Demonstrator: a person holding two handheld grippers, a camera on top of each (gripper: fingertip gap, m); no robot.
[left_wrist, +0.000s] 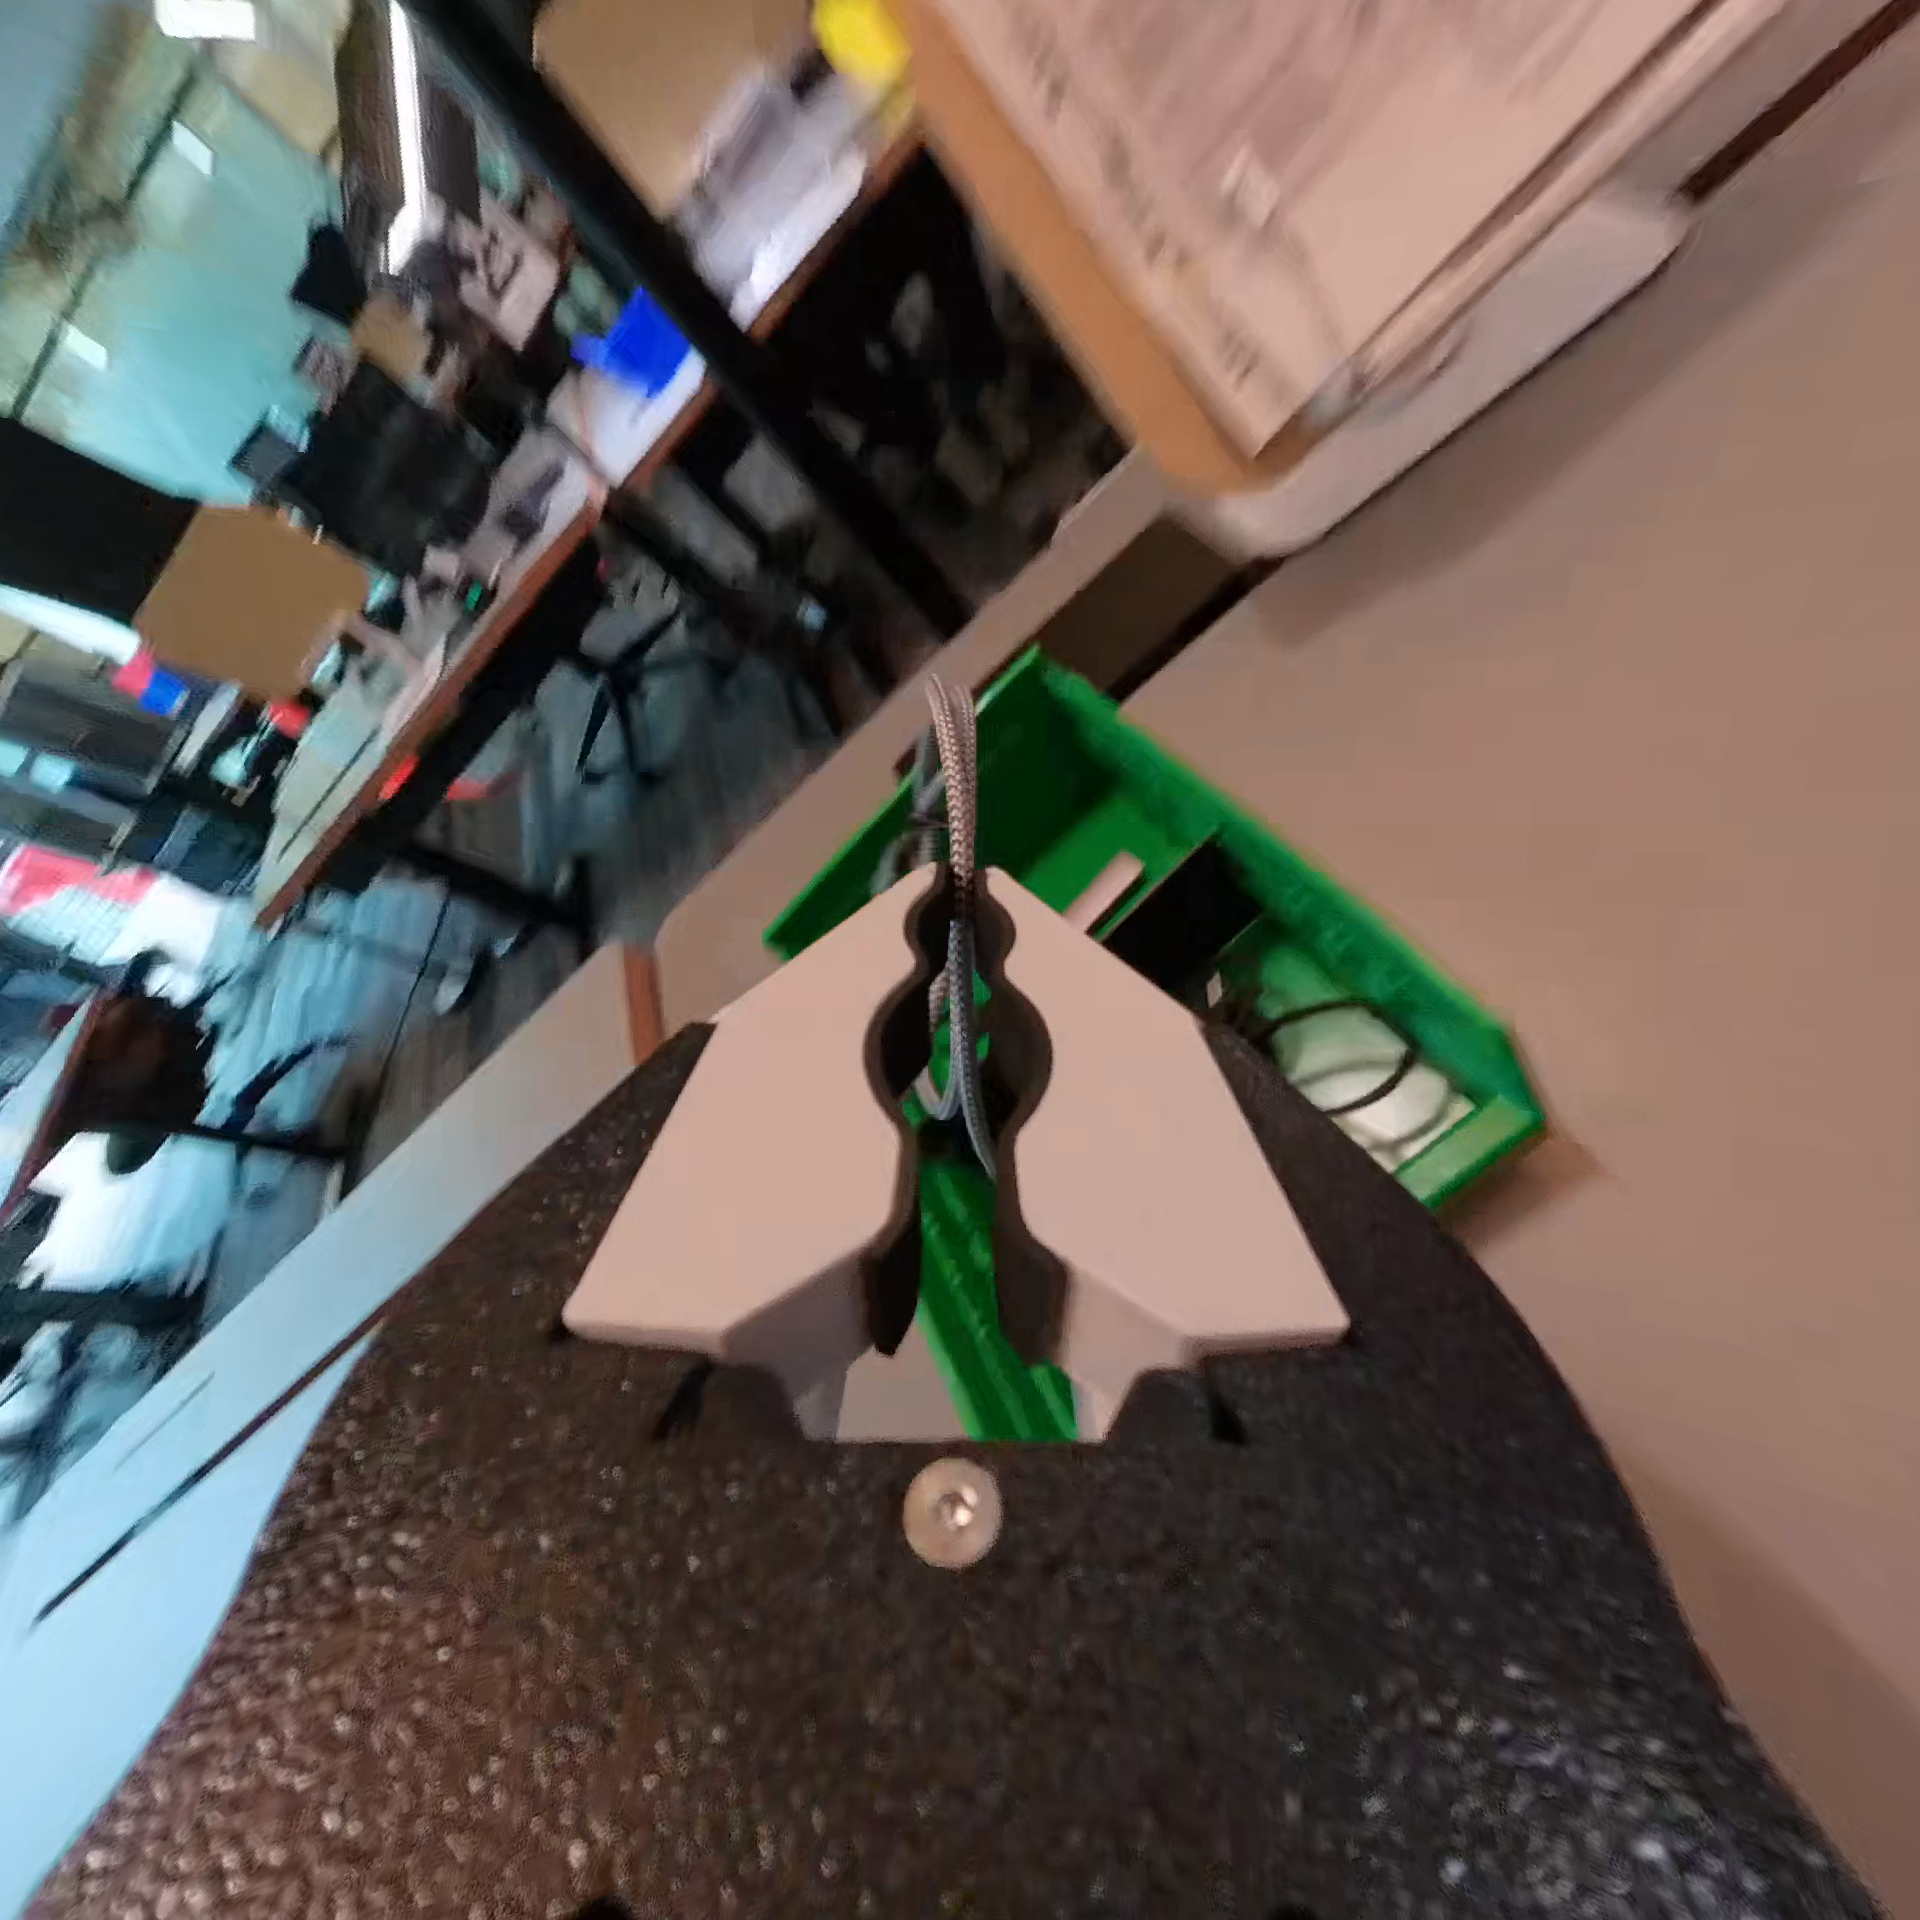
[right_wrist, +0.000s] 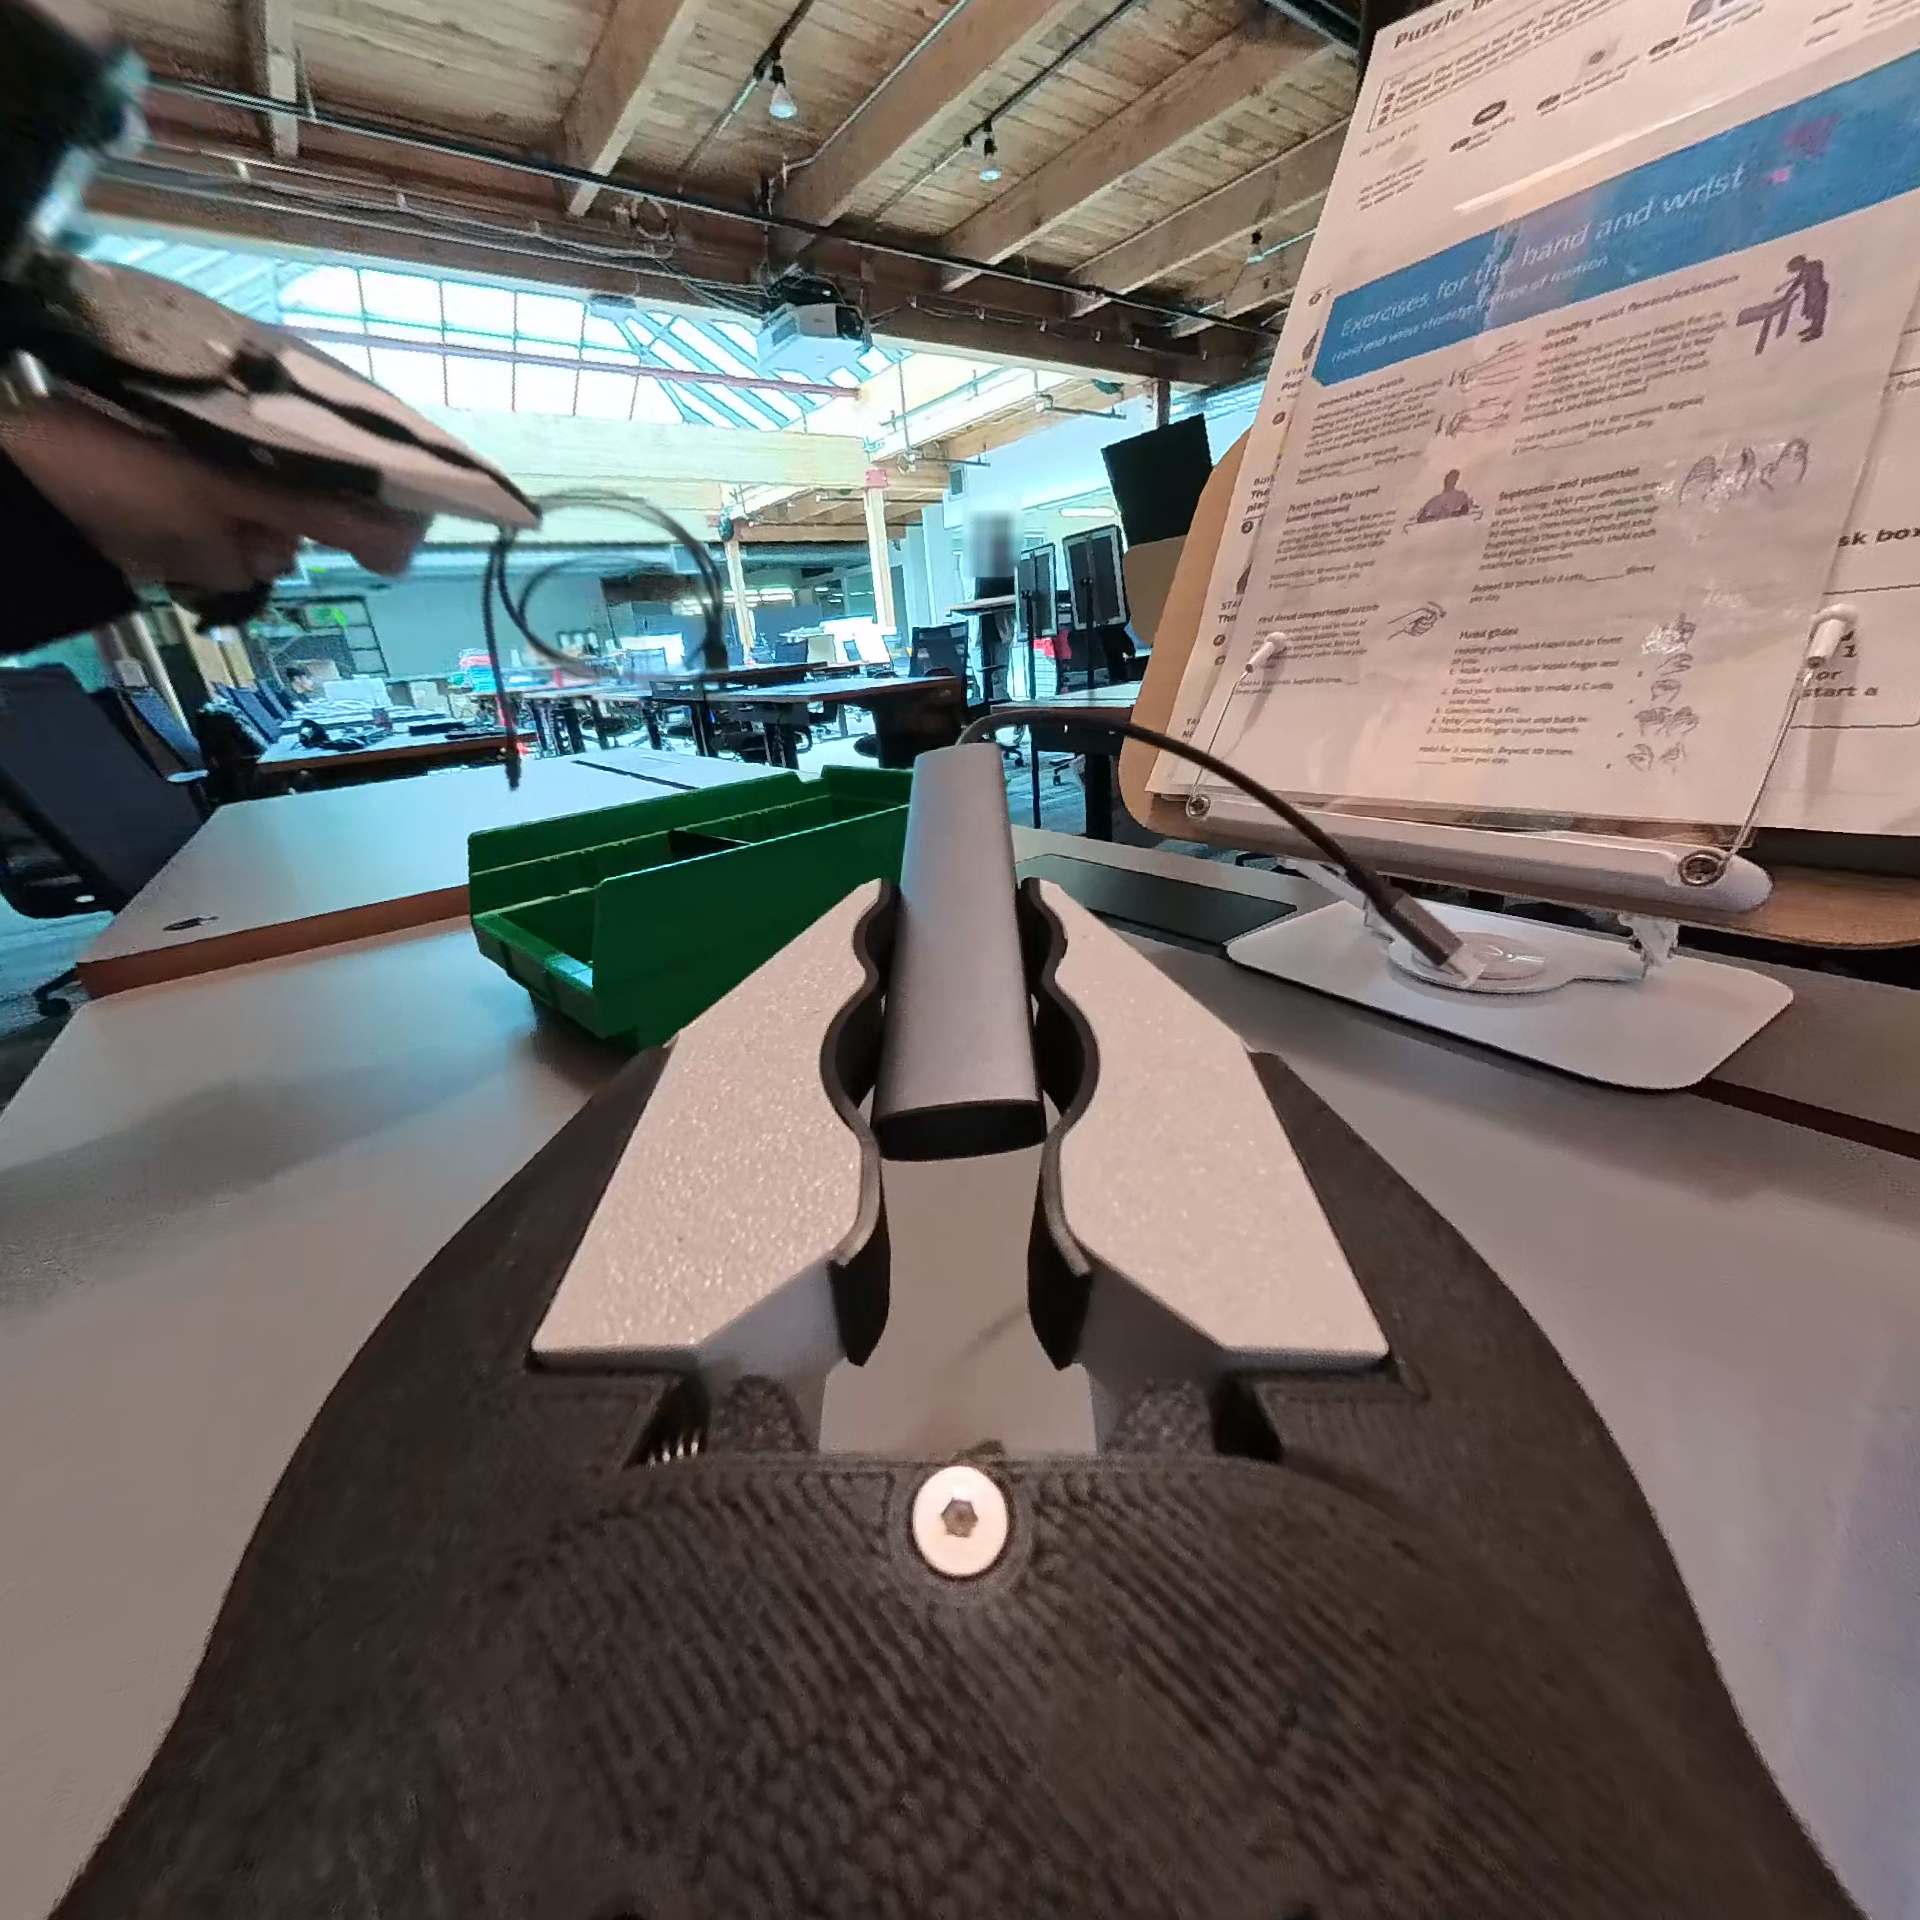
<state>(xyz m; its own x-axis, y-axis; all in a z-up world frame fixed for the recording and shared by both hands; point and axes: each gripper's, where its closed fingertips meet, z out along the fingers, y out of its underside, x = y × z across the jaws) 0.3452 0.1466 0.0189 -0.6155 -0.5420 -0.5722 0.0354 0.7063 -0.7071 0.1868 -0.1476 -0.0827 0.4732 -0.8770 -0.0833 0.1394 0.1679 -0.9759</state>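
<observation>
The left claw (left_wrist: 961, 894) has smooth grey fingers with wavy black inner edges on a grainy black body; its tips are pinched on a braided grey cable (left_wrist: 954, 769) that loops above them at frame centre. Behind it sits a ribbed green plastic bin (left_wrist: 1455, 997) on the pale table (left_wrist: 1610, 727); the bin's contents are blurred.

The right claw (right_wrist: 956, 914) grips a smooth, dark grey, rounded bar-shaped hub (right_wrist: 956, 935) between its fingers at frame centre. The hub's thin black lead (right_wrist: 1247, 790) arcs right to a plug resting on a white document stand (right_wrist: 1558, 997). At upper left the left claw is smeared with motion blur, the cable dangling beneath it.
</observation>
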